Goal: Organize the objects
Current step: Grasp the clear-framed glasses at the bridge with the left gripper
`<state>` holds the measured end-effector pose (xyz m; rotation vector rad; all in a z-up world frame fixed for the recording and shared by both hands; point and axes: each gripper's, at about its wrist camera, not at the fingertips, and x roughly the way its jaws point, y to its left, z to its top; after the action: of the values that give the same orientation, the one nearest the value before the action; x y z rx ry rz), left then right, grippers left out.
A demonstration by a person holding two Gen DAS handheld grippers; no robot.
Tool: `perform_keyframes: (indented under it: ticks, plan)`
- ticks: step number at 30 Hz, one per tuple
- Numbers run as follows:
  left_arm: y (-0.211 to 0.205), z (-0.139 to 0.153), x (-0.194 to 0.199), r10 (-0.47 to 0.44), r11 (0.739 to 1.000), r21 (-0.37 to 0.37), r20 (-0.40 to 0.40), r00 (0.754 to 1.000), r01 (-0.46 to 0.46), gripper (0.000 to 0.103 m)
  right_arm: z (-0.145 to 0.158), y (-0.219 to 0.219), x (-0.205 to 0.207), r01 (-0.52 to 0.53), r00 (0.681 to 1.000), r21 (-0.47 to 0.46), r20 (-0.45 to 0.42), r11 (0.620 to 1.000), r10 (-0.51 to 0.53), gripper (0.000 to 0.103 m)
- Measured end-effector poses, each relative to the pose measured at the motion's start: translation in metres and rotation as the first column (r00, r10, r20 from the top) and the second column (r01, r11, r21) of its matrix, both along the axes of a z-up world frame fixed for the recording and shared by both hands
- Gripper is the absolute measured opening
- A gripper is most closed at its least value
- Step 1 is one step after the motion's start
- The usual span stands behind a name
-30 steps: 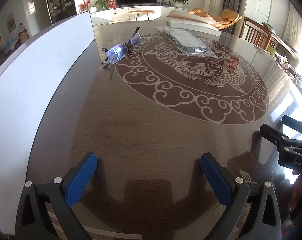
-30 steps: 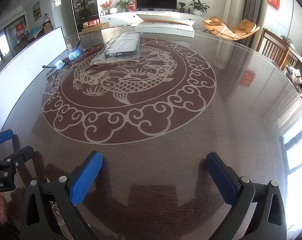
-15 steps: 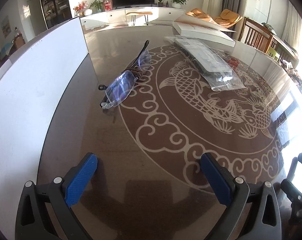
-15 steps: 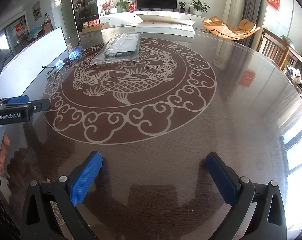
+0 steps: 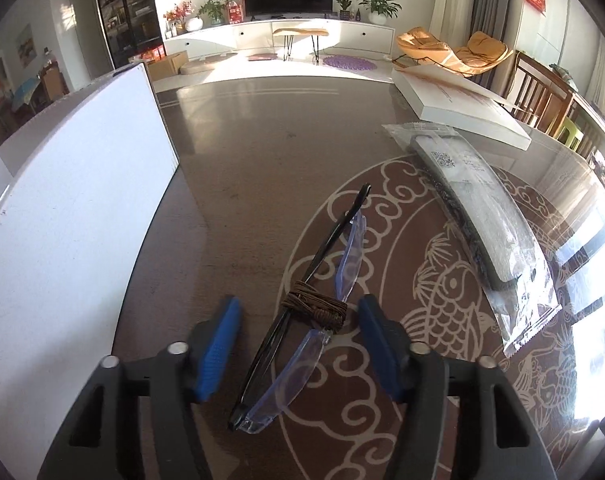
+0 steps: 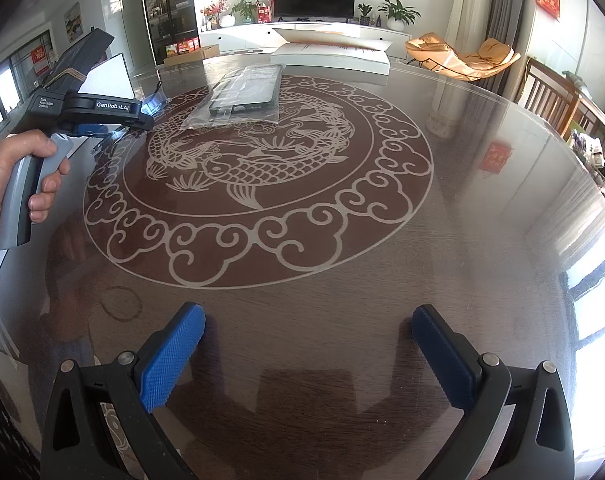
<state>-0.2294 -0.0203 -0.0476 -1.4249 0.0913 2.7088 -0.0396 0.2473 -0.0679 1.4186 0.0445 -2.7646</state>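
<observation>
Folded rimless glasses (image 5: 302, 328) with black arms and a brown cord wound round the middle lie on the dark round table. My left gripper (image 5: 298, 328) is open, low over the table, with the glasses lying between its blue pads (image 5: 218, 344), which do not touch them. In the right wrist view the left gripper (image 6: 140, 120) is at the far left, held by a hand, with the glasses (image 6: 154, 100) just showing beyond it. My right gripper (image 6: 306, 344) is open and empty over the near part of the table.
A dark phone case in a clear plastic bag (image 5: 478, 216) lies right of the glasses and shows in the right wrist view (image 6: 242, 96). A flat white box (image 5: 462, 108) sits at the far edge. A white board (image 5: 62, 208) stands along the left side.
My left gripper has moved forward to the glasses, which now lie between its pads, and its jaws have narrowed. The right gripper has not moved.
</observation>
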Motion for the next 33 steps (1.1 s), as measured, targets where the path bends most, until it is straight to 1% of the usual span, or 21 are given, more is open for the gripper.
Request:
perform_keyframes:
  ticks: [2,6,10,13,16,20,23,24,25,29,33]
  plan:
    - [-0.003,0.001,0.009,0.008,1.000,0.006,-0.001,1.000,-0.008,0.027,0.000,0.000,0.000,0.000,1.000,0.000,0.000,1.000,0.000,0.103]
    - [-0.015,0.000,0.058,0.043,0.999,0.019,-0.021,0.999,-0.043,0.027,0.000,0.000,0.000,0.000,1.000,0.000,0.000,1.000,0.000,0.103]
    - [-0.020,0.000,0.124,0.069,0.998,0.005,-0.036,0.997,-0.068,0.028,0.000,0.000,0.000,0.000,1.000,0.000,0.000,1.000,0.000,0.103]
    - [-0.021,0.000,0.150,0.076,0.997,0.015,-0.026,0.997,-0.076,0.028,0.000,0.000,0.000,0.000,1.000,0.000,0.000,1.000,0.000,0.103]
    - [-0.020,-0.003,0.157,0.075,0.997,0.009,-0.044,0.996,-0.075,0.029,0.000,0.000,0.000,0.000,1.000,0.000,0.000,1.000,0.000,0.103]
    - [-0.015,-0.006,0.154,0.080,0.997,-0.014,-0.068,0.994,-0.081,0.032,0.000,0.000,0.000,0.000,1.000,0.000,0.000,1.000,0.000,0.103]
    - [-0.014,-0.006,0.157,0.088,0.995,-0.046,-0.081,0.993,-0.092,0.041,0.000,0.000,0.000,0.000,1.000,0.000,0.000,1.000,0.000,0.103]
    - [-0.015,-0.006,0.157,0.093,0.994,-0.051,-0.083,0.992,-0.097,0.046,0.000,0.000,0.000,0.000,1.000,0.000,0.000,1.000,0.000,0.103]
    - [-0.018,-0.005,0.160,0.099,0.993,-0.049,-0.082,0.992,-0.104,0.049,0.000,0.000,0.000,0.000,1.000,0.000,0.000,1.000,0.000,0.103]
    - [-0.028,-0.006,0.159,0.128,0.992,-0.001,-0.068,0.990,-0.128,0.055,0.000,0.000,0.000,0.000,1.000,0.000,0.000,1.000,0.000,0.103]
    - [-0.027,-0.006,0.160,0.130,0.991,-0.012,-0.071,0.989,-0.131,0.057,0.000,0.000,0.000,0.000,1.000,0.000,0.000,1.000,0.000,0.103]
